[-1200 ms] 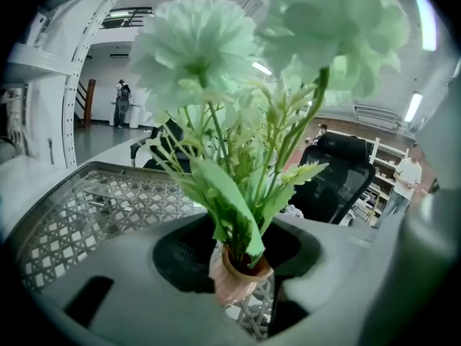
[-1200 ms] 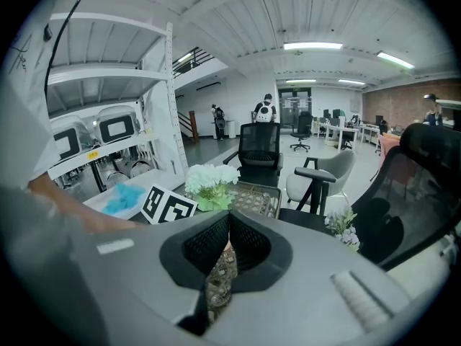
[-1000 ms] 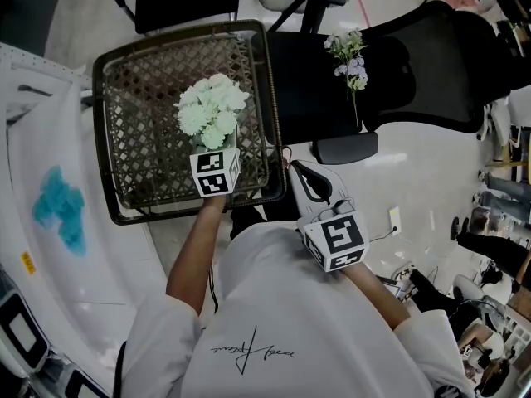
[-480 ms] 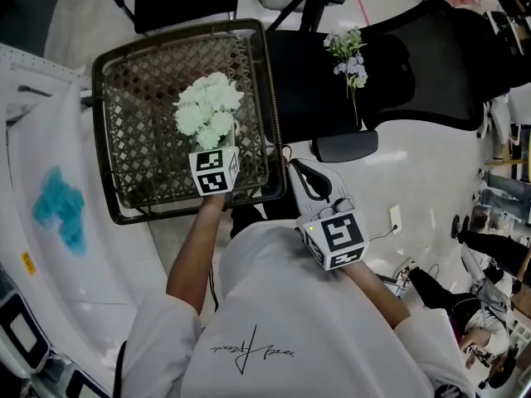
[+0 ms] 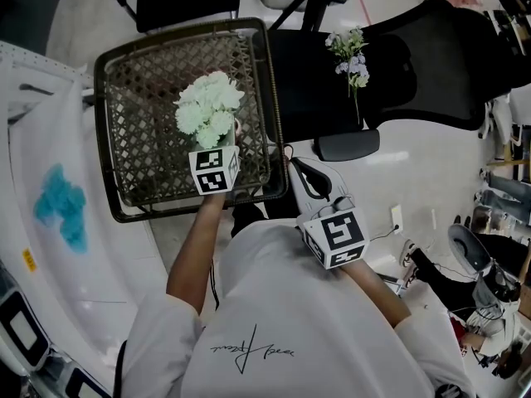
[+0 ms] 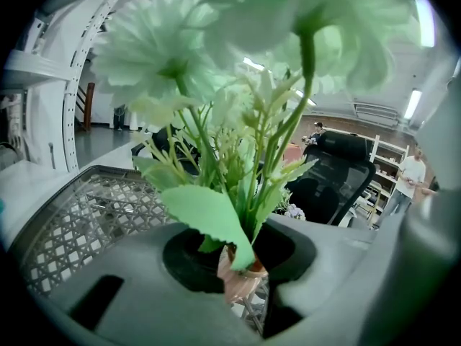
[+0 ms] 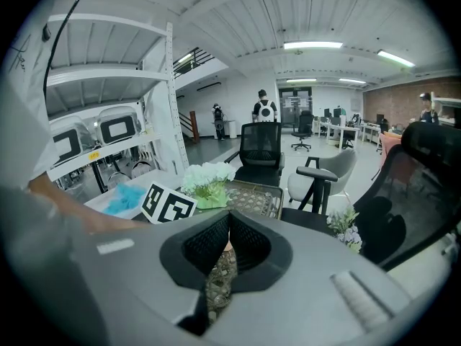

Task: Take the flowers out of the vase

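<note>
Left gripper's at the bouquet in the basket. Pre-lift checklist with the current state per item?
1. Flowers between the left gripper's jaws: ok. Stems and a leaf sit in the gap, and the jaws have just been closing.
2. Pads pressing on the stems: cannot tell.
3. Vase braced for the pull: not ok. The right gripper is shut, empty and away from the basket.
4. Space above the blooms: ok. The head view shows nothing over them.
5. Drop spot: ok. The chair seat has bare room beside the sprig lying on it.
</note>
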{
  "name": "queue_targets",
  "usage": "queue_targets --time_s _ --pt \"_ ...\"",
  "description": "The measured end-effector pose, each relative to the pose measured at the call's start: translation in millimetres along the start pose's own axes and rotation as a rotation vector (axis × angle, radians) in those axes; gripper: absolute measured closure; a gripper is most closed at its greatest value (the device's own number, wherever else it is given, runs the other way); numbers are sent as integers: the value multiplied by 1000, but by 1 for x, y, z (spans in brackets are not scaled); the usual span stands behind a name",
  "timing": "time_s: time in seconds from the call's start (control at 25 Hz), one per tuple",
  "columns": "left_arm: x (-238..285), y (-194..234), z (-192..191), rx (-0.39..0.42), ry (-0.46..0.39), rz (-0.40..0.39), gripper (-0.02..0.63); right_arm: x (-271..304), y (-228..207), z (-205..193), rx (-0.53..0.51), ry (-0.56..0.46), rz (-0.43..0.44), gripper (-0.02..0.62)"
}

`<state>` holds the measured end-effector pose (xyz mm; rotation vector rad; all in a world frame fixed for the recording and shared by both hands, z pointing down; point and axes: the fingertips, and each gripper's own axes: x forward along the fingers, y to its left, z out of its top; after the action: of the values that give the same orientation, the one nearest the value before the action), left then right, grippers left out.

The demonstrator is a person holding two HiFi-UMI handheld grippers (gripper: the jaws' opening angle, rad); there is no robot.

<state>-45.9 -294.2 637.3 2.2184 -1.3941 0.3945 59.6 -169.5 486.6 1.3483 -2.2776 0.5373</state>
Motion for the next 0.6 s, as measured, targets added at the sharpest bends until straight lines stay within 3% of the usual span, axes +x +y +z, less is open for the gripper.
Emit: queue_targets --time_s 0.6 --pt "-1 2 4 -17 -8 -6 508 1 0 1 11 2 9 588"
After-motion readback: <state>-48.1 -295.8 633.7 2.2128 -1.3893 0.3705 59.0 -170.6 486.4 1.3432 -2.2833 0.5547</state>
